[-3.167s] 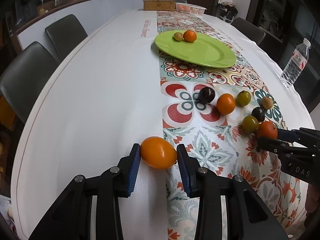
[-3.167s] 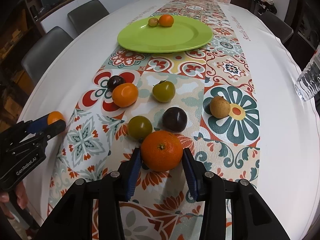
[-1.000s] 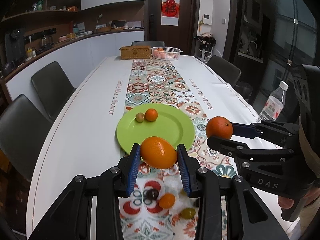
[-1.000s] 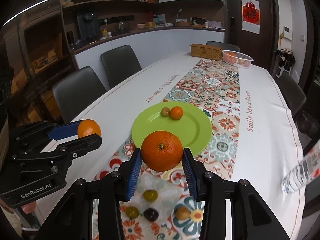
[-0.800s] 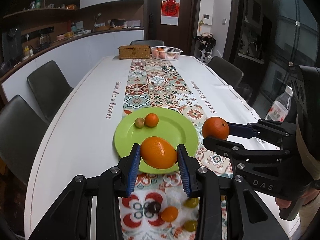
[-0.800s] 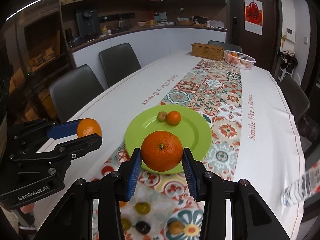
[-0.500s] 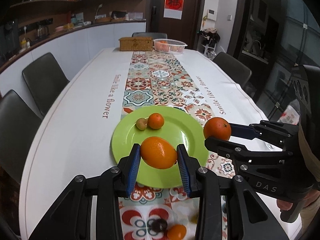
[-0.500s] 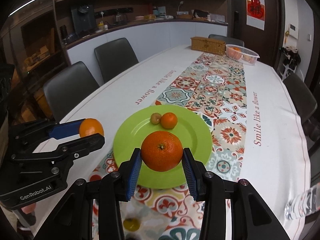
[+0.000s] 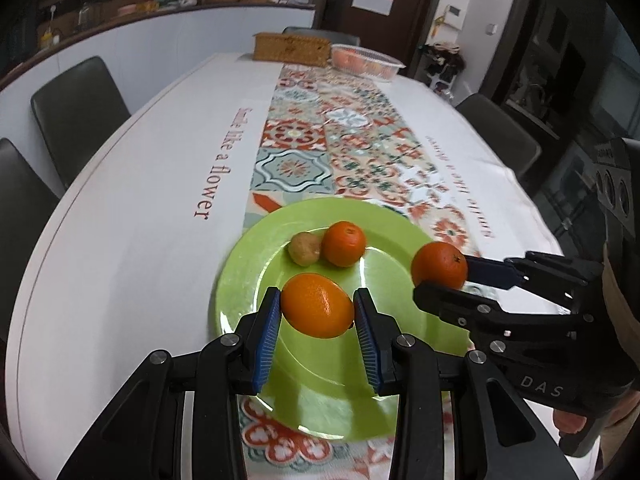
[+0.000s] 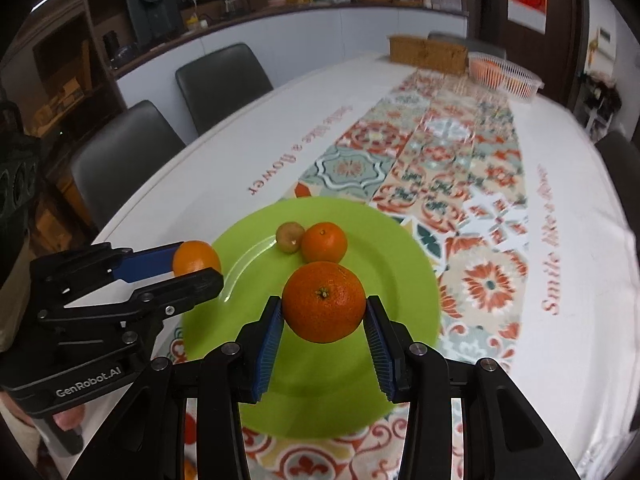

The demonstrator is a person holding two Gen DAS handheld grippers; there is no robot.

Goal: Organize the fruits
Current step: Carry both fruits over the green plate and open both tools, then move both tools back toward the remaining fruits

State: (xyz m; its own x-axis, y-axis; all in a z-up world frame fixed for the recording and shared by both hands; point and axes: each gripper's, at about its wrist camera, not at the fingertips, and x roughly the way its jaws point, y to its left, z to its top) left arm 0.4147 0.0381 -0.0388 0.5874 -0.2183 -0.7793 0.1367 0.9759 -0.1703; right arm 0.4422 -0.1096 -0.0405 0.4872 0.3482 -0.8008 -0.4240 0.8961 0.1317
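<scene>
A green plate (image 9: 384,392) (image 10: 384,240) lies on the patterned table runner. On it sit a small orange (image 9: 344,243) (image 10: 324,242) and a small brownish fruit (image 9: 305,248) (image 10: 290,237). My left gripper (image 9: 316,334) (image 10: 198,268) is shut on a yellow-orange oval orange (image 9: 317,310) (image 10: 196,257) and holds it above the plate's near left part. My right gripper (image 10: 323,334) (image 9: 440,280) is shut on a round deep-orange orange (image 10: 324,306) (image 9: 439,265) and holds it above the plate's near middle.
A long white table (image 9: 132,216) carries the runner (image 9: 344,128). At its far end stand a wicker box (image 9: 292,49) and a white basket of fruit (image 9: 366,61). Dark chairs (image 9: 76,108) line the left side and one chair (image 9: 498,136) the right.
Both grippers have lifted their oranges from the table, carried them forward and come lower over the green plate. The loose fruits on the runner have dropped out of view below.
</scene>
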